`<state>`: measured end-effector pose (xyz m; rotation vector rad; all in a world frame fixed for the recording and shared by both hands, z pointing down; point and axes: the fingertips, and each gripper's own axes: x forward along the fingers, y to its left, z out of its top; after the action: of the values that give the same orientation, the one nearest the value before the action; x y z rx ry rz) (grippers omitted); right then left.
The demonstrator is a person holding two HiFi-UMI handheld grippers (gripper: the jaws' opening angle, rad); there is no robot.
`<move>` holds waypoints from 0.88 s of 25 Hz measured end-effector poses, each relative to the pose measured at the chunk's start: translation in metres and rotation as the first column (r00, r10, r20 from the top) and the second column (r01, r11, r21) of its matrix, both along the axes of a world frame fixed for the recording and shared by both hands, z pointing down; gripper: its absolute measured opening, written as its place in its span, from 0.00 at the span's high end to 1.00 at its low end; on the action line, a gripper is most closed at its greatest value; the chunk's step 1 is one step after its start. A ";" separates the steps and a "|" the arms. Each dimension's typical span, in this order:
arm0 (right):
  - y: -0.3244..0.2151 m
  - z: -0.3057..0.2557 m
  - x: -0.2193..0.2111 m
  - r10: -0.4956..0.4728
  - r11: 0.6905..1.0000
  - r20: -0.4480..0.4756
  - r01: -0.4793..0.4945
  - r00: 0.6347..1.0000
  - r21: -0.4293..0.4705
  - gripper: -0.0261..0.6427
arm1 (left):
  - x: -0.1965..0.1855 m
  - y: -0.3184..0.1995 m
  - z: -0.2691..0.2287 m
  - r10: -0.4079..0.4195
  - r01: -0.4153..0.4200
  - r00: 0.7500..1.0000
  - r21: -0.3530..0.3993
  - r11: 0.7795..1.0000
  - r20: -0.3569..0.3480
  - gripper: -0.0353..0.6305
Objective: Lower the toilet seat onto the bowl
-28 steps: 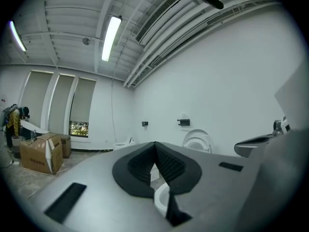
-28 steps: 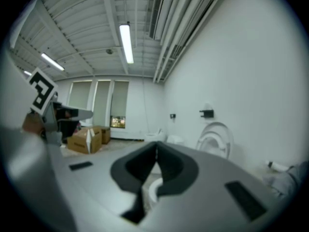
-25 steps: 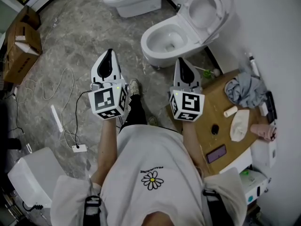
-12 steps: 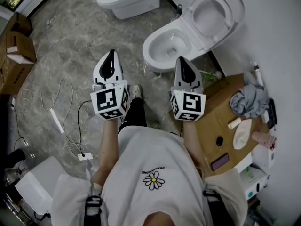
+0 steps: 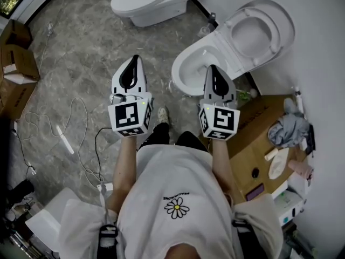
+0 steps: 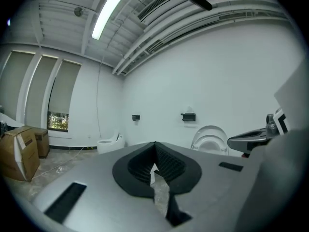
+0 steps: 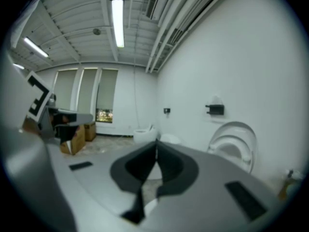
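Head view: the toilet bowl (image 5: 182, 80) lies open ahead, with the toilet seat (image 5: 276, 36) raised behind it, leaning back toward the white wall. The left gripper (image 5: 131, 63) and right gripper (image 5: 213, 72) hover side by side near the bowl's front. The jaws of each are pressed together with nothing between them.

No legible text in any view. The small dark print above the daisy (image 5: 177, 208) on the person's white shirt (image 5: 161, 171) is too small to read. The cardboard boxes (image 5: 15, 69) show no readable marking.

Bright ceiling tube (image 6: 110, 11); edges perhaps blurred.
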<state>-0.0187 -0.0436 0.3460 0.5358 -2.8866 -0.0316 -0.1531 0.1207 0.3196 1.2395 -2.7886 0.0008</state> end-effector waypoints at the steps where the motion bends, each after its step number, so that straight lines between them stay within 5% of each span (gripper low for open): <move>1: -0.002 -0.001 -0.007 0.004 1.000 -0.002 -0.004 1.000 0.003 0.92 | -0.007 -0.003 0.000 0.008 -0.008 1.000 0.002 1.000 0.001 0.91; 14: -0.051 0.000 -0.029 0.104 0.994 -0.001 -0.104 0.995 0.011 0.92 | -0.037 -0.041 0.014 0.047 -0.047 0.998 0.003 0.999 -0.037 0.91; 22: -0.131 -0.004 0.005 0.235 0.972 0.046 -0.234 0.971 -0.012 0.92 | -0.023 -0.130 0.006 0.110 -0.110 0.994 0.001 0.994 -0.021 0.91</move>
<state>-0.0135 -0.1744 0.3415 0.8840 -2.8458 0.0273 -0.1760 -0.0096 0.3252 1.3829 -2.6991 -0.0047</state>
